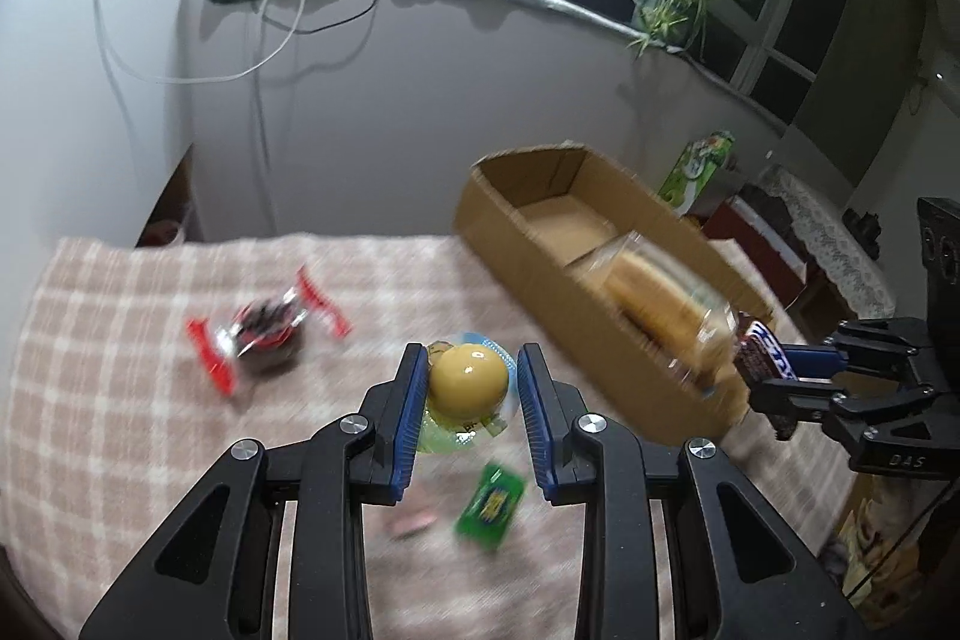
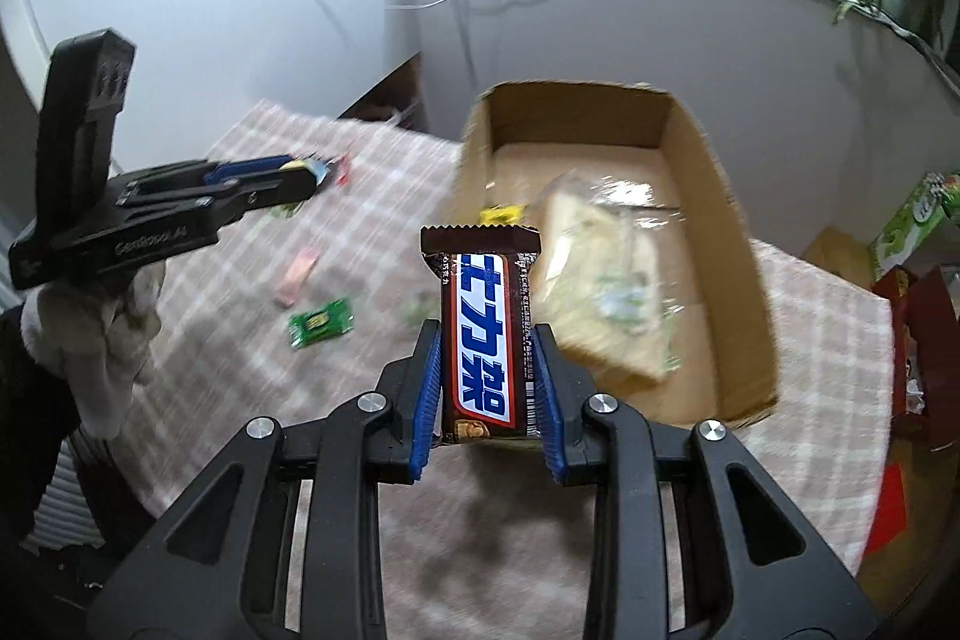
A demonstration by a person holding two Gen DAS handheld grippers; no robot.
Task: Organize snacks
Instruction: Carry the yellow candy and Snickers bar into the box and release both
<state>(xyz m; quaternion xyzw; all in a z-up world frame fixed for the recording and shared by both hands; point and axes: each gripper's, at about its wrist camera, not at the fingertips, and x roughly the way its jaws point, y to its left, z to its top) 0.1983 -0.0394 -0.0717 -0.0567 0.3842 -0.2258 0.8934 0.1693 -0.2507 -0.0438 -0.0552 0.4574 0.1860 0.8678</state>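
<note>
My left gripper (image 1: 471, 361) is shut on a yellow jelly cup (image 1: 465, 382) and holds it above the checked tablecloth (image 1: 120, 340). My right gripper (image 2: 487, 337) is shut on a brown chocolate bar (image 2: 483, 334) with a blue-and-white label, just in front of the open cardboard box (image 2: 738, 244). The box holds a clear bag of bread (image 2: 606, 280) and a small yellow packet (image 2: 501, 215). In the left wrist view the box (image 1: 498, 232) stands at the right, with the right gripper (image 1: 774, 376) and its bar (image 1: 762, 349) at the box's near end.
On the cloth lie a red-ended wrapped snack (image 1: 264, 328), a green candy packet (image 1: 492, 505) and a pink packet (image 2: 297, 274). A green carton (image 1: 699, 169) and a red cabinet (image 2: 924, 316) stand right of the table. The wall is behind.
</note>
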